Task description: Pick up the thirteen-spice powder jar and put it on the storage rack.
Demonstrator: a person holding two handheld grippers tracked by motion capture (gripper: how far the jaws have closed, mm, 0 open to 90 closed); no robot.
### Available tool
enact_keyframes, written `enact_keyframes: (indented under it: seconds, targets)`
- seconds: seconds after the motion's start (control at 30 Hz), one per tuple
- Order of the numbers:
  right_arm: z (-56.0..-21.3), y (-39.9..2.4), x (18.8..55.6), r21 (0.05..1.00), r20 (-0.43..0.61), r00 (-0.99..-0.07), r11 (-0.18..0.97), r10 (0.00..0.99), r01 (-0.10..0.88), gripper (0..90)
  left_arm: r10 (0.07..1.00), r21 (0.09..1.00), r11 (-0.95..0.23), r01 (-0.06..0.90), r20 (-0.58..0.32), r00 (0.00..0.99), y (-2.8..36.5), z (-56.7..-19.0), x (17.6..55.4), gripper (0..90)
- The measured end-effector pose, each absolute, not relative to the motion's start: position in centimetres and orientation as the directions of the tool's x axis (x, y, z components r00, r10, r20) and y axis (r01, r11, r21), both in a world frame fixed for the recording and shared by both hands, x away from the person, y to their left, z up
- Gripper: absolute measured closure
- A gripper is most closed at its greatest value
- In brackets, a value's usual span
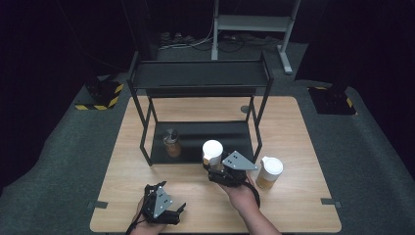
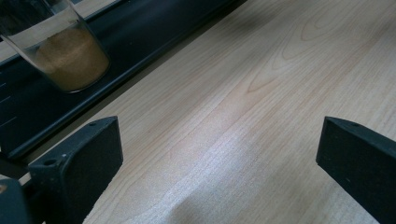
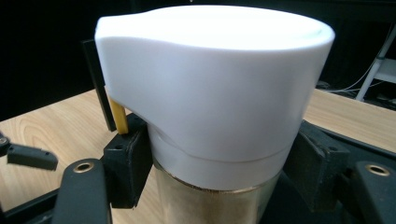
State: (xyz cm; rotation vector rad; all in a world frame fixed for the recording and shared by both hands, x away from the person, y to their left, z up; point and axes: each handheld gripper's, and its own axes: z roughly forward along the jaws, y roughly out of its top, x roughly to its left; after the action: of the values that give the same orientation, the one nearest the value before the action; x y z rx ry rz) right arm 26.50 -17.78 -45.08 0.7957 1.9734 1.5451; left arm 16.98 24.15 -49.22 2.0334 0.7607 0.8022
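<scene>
My right gripper [image 1: 214, 166] is shut on a jar with a tall white lid [image 1: 212, 151] at the front edge of the black rack's lower shelf [image 1: 195, 134]. In the right gripper view the white-lidded jar [image 3: 210, 93] looms close, with tan contents below the lid. A black pad presses on each side just under the lid. My left gripper [image 1: 166, 198] rests near the table's front edge, open over bare wood. In the left gripper view its jaws stand wide apart. A glass jar of brown powder [image 2: 70, 56] stands on the shelf ahead of them.
A two-level black rack [image 1: 200, 73] stands mid-table. A small jar with a dark cap [image 1: 171, 142] sits on its lower shelf at the left. A second white-lidded jar [image 1: 269, 172] stands on the wooden table [image 1: 303, 205] right of my right hand.
</scene>
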Motion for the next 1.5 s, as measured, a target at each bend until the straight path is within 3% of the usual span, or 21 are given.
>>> enact_keyframes:
  seconds: [1.5]
  targets:
    - [-45.5,-12.4,32.8,0.971,-0.051,-0.639,0.187,0.767,0.147,30.3,0.731,0.847,-0.487,0.214,0.261,0.63,24.6,-49.4,16.9,0.9]
